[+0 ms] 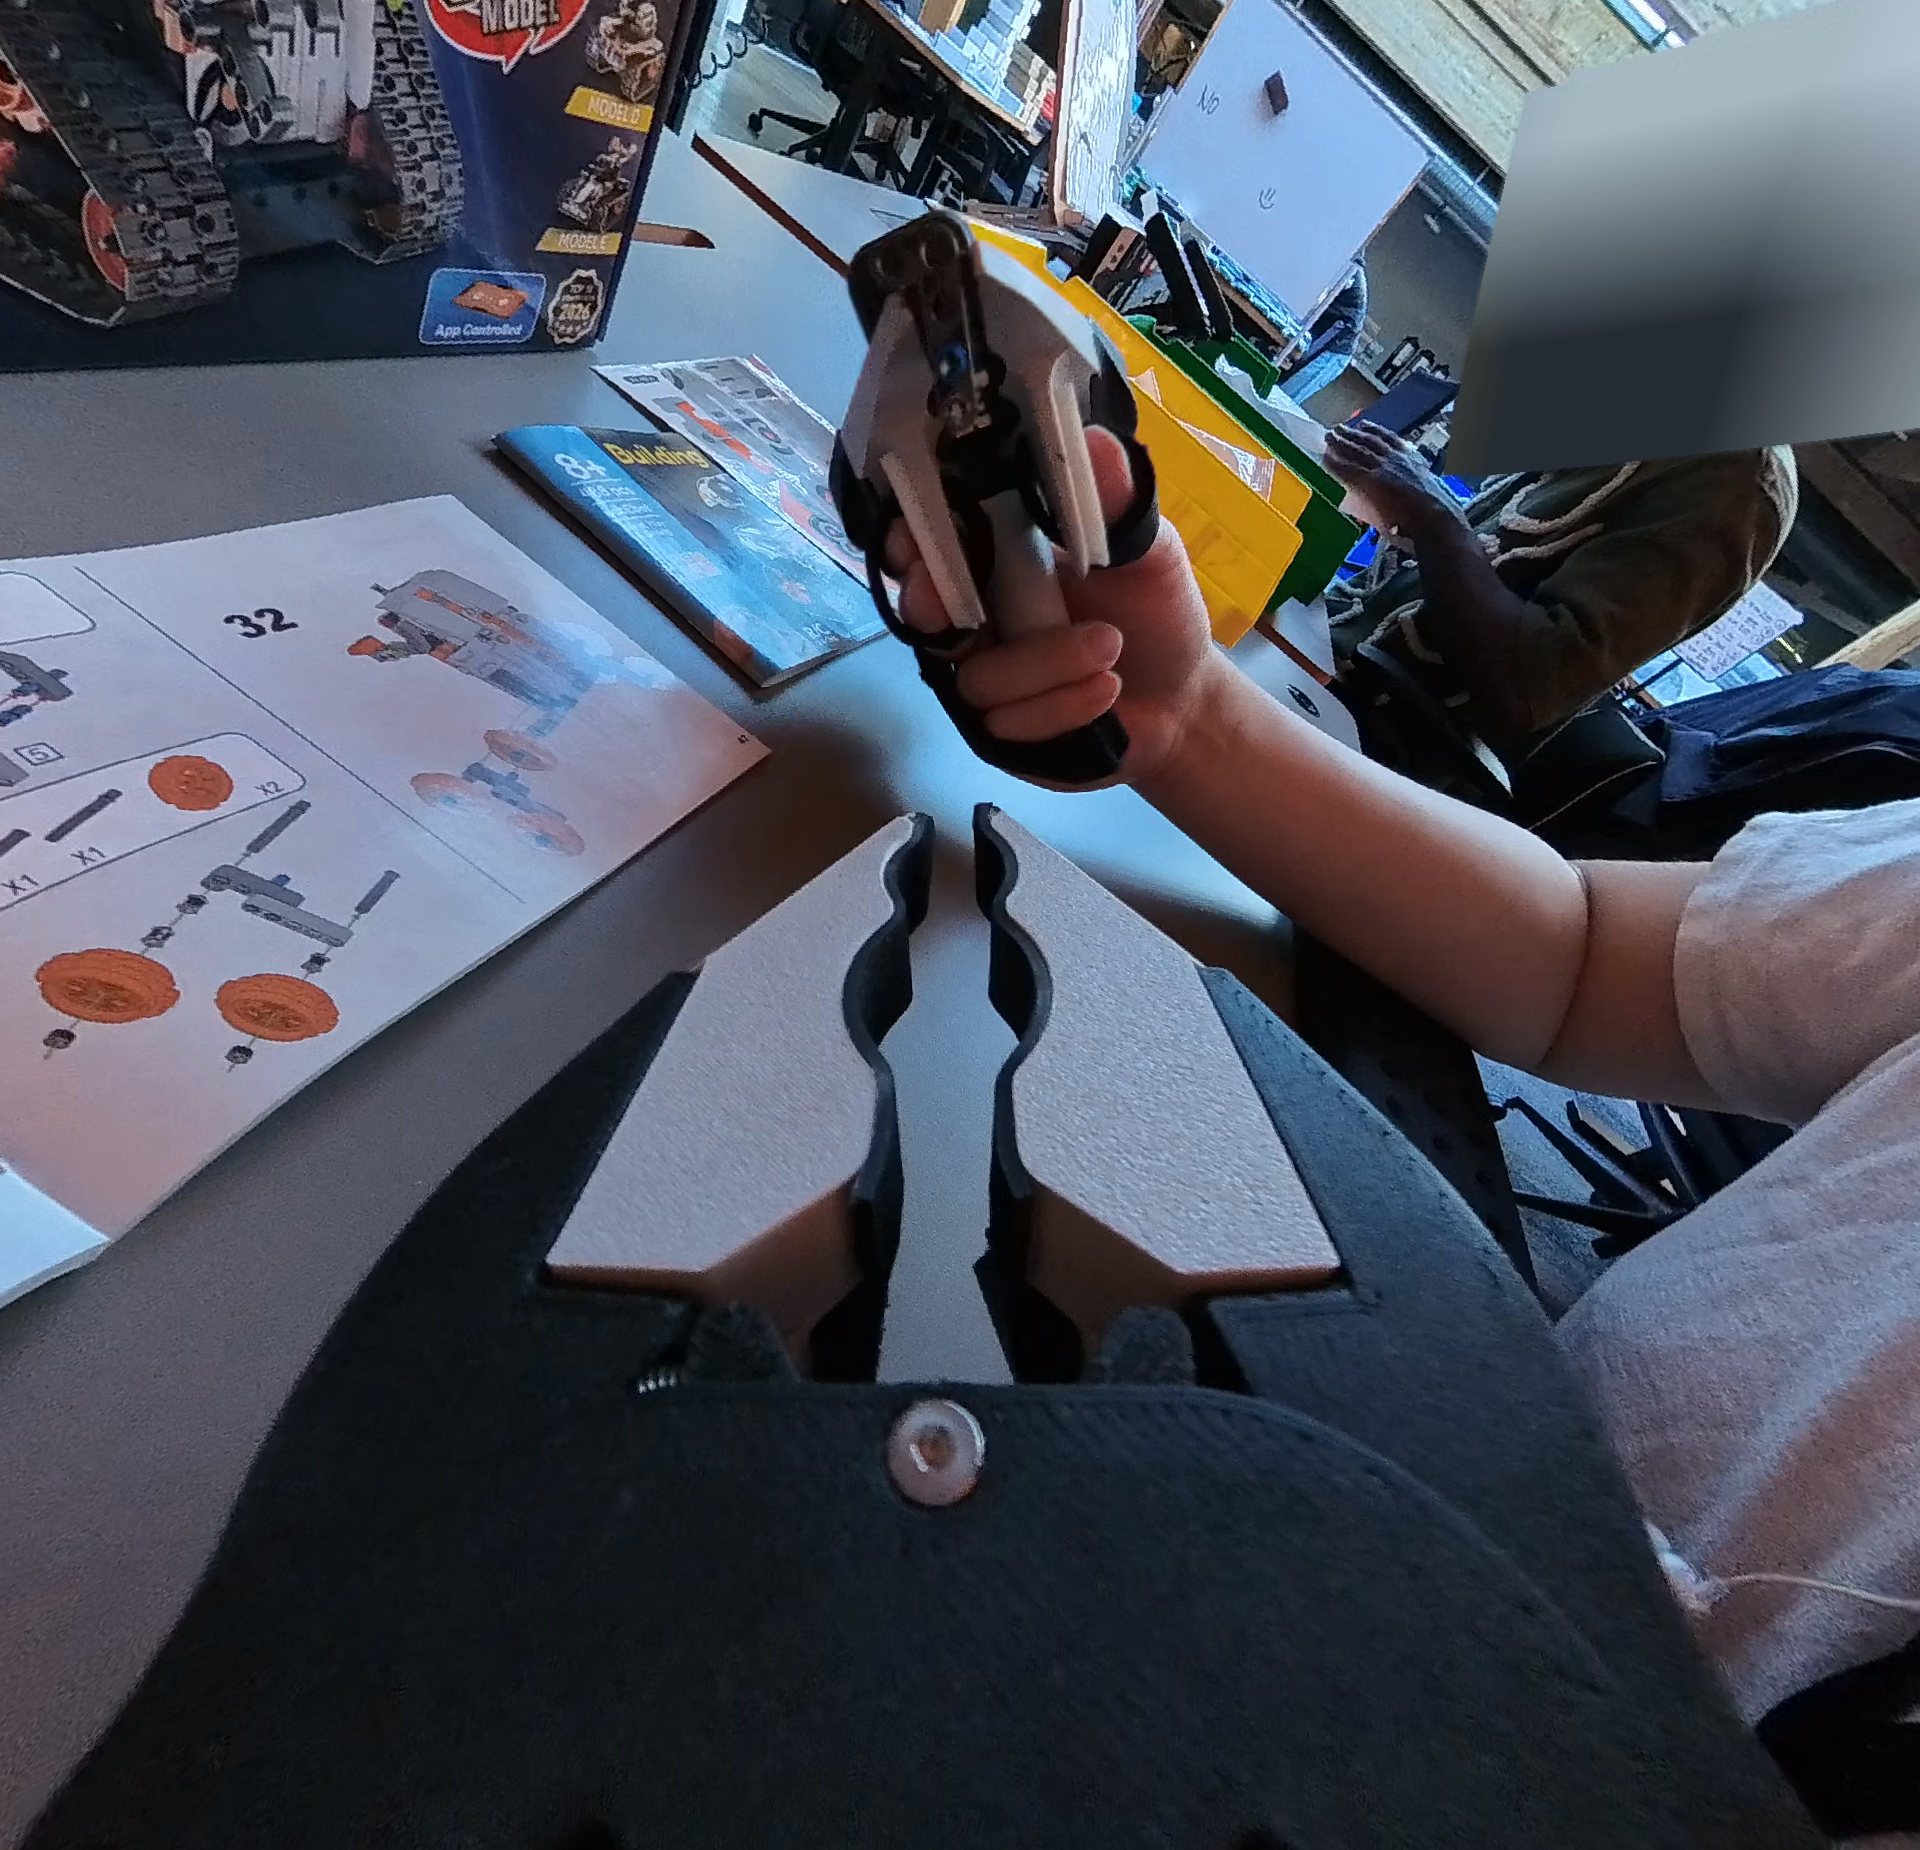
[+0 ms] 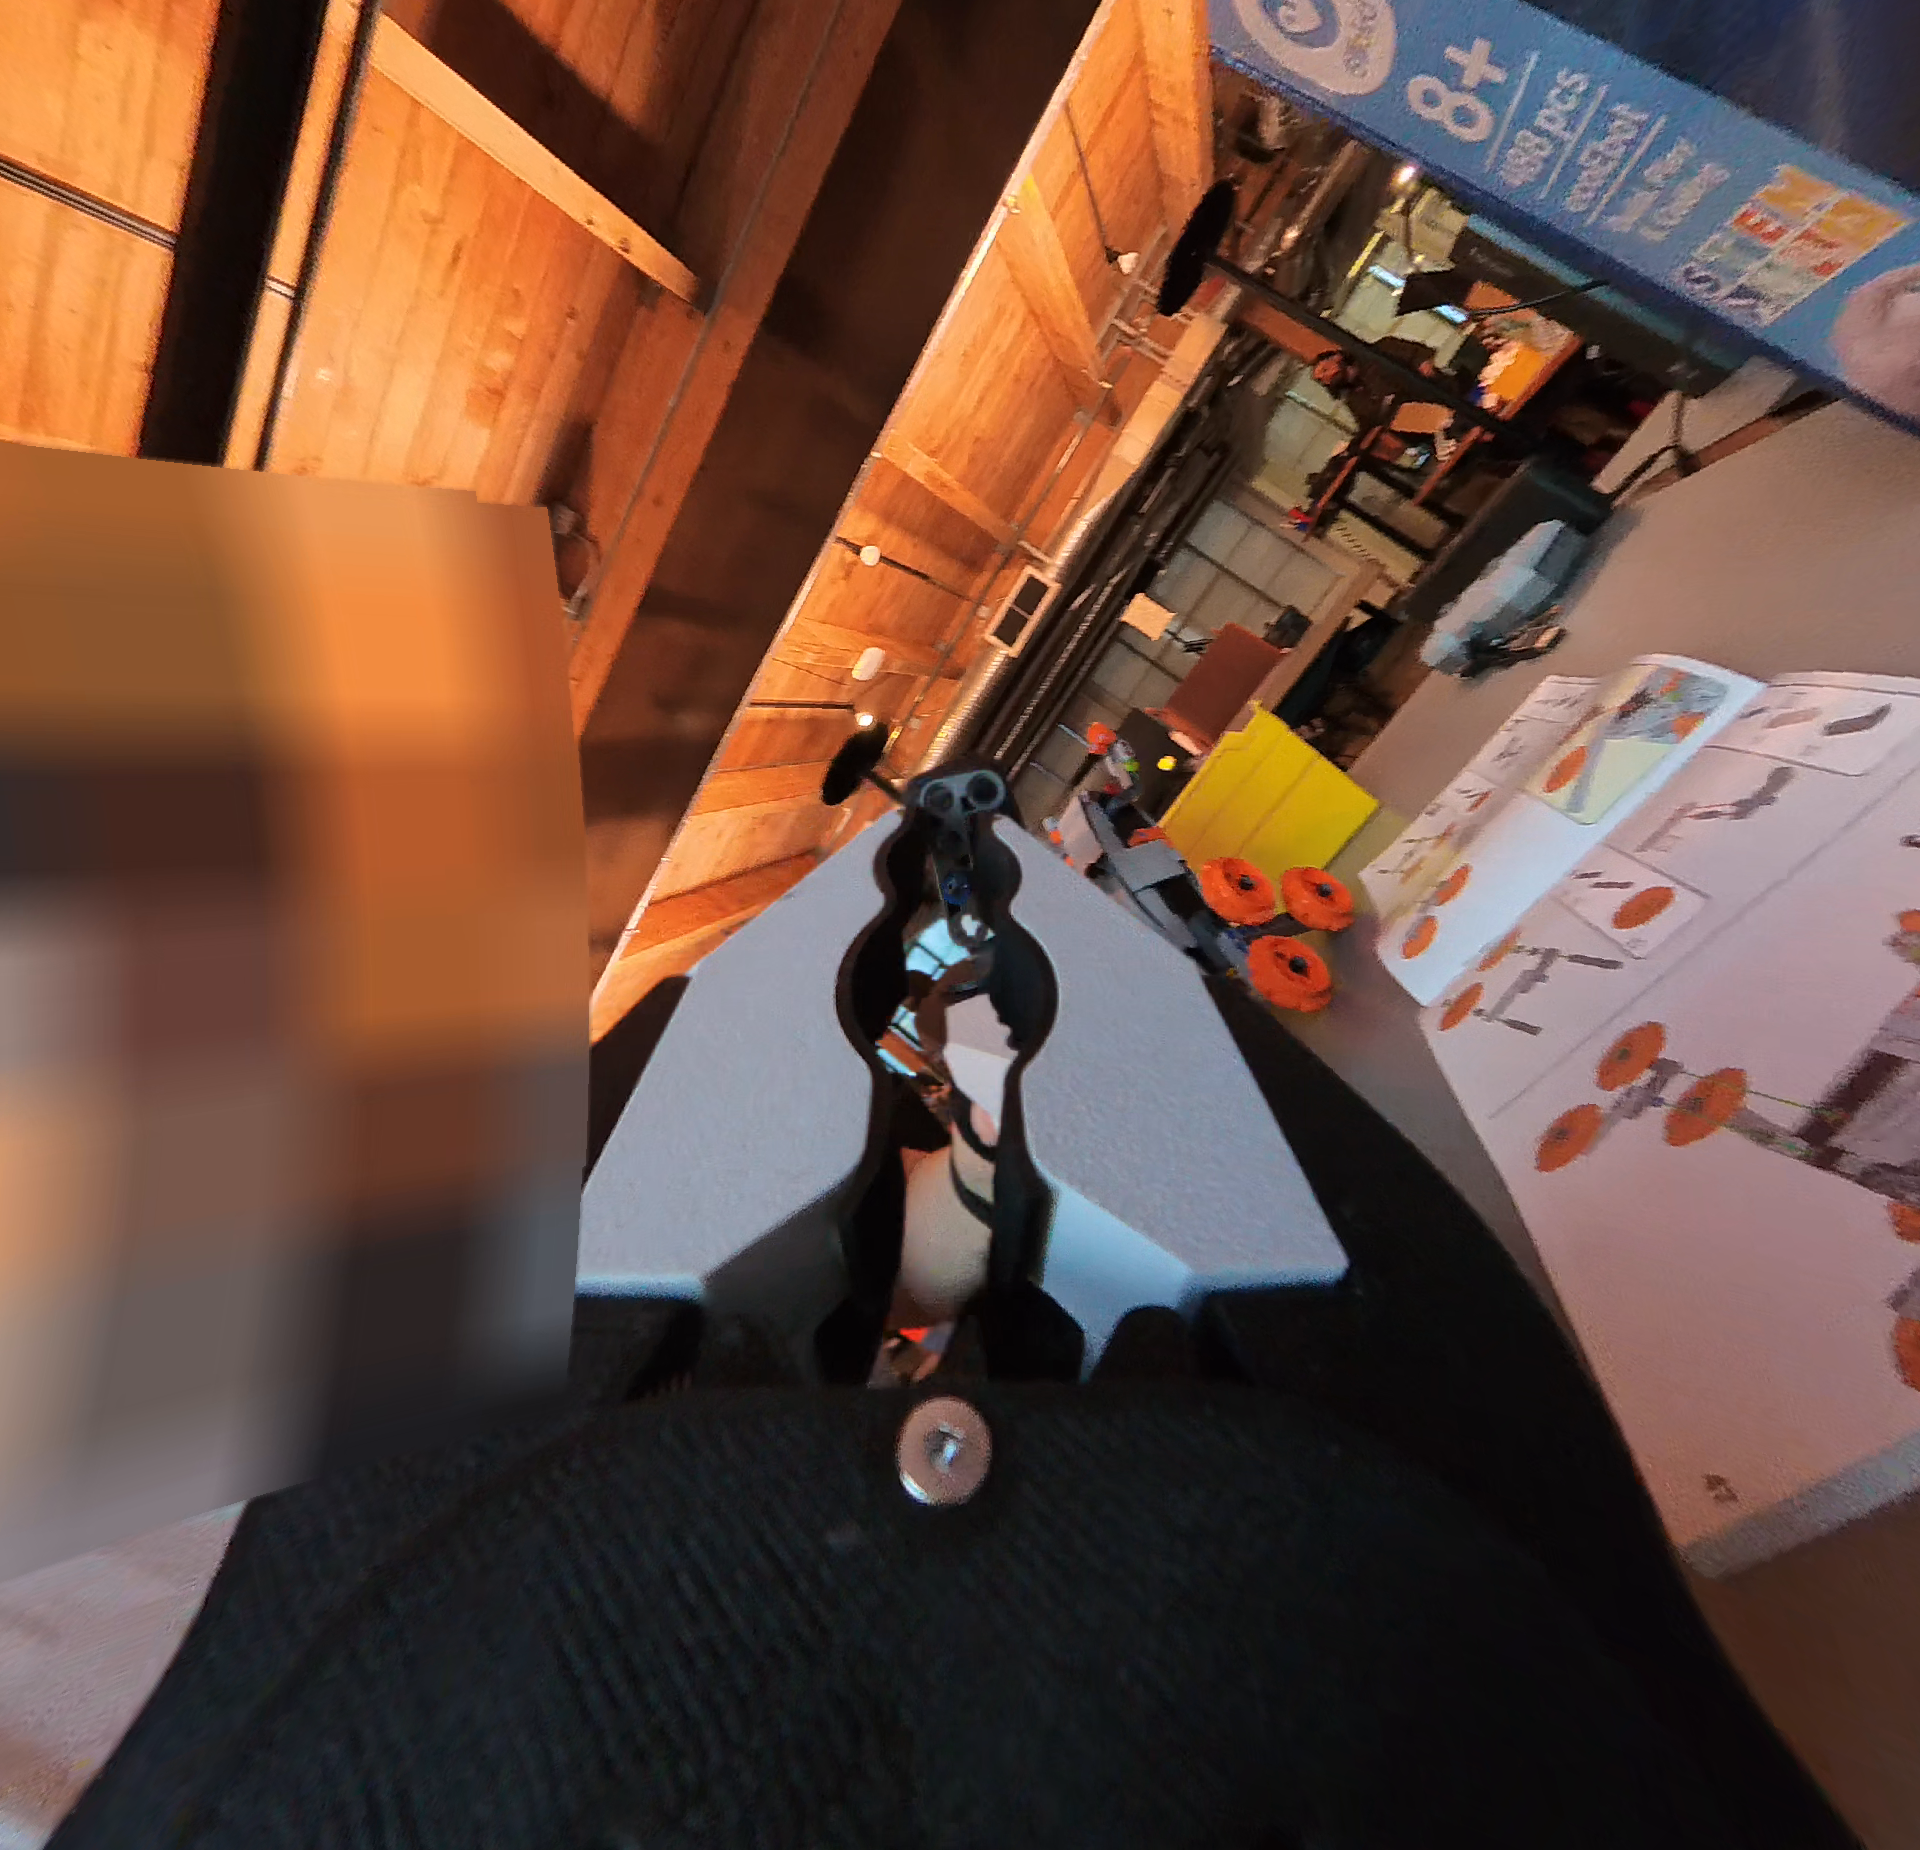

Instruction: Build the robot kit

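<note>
My right gripper (image 2: 961, 813) is shut on a small dark grey beam with round holes (image 2: 964, 792), and a thin blue and black bit hangs below it between the pads. In the left wrist view a hand holds this gripper (image 1: 966, 387) up above the grey table (image 1: 312, 429), with the beam (image 1: 920, 262) at its tip. My left gripper (image 1: 951, 824) is low over the table, its jaws almost together with a thin gap, and nothing is between them. It points toward the right hand and wrist.
An open instruction sheet (image 1: 312, 813), a booklet (image 1: 707, 543) and a tall toy box (image 1: 312, 138) lie on the left. Yellow (image 1: 1216, 470) and green (image 1: 1299, 429) bins stand behind. A part-built model with orange wheels (image 2: 1247, 917) sits by the yellow bin (image 2: 1268, 792). A seated person (image 1: 1558, 553) is at the right. The gap from one gripper's tips to the other's is roughly 9 cm.
</note>
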Tool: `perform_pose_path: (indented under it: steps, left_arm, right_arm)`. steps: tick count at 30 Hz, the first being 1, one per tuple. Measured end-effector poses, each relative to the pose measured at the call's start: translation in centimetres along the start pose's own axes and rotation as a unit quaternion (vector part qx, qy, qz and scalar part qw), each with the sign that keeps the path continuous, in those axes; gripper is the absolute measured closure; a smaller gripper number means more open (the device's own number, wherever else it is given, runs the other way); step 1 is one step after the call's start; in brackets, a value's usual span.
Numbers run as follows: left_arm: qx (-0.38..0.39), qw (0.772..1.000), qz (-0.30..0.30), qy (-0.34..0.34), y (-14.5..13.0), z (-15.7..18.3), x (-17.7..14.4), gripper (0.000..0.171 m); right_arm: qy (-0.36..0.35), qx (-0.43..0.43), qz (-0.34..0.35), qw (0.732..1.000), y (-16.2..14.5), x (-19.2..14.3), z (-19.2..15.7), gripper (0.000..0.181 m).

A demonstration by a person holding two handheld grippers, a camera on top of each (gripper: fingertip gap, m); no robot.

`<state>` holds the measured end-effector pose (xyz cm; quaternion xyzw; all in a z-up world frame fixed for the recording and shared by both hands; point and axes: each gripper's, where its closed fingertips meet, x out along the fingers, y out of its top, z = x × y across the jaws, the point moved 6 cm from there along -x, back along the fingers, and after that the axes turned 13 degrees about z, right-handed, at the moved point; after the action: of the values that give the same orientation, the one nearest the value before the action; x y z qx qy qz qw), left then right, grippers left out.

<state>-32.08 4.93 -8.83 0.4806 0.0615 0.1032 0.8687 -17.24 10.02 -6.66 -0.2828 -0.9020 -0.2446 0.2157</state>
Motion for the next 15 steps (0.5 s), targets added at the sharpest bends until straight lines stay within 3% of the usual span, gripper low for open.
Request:
perform_pose_path:
  steps: [10, 15]
  left_arm:
    - [-0.003, 1.0, -0.015, 0.005, -0.3, 0.0, 0.1, 0.164]
    - [0.015, 0.998, -0.05, 0.042, -0.5, 0.2, -0.4, 0.159]
  right_arm:
    - [-0.037, -0.04, -0.018, 0.998, -0.8, 0.4, 0.0, 0.172]
    - [-0.033, -0.037, -0.021, 0.999, -1.1, 0.7, -0.1, 0.173]
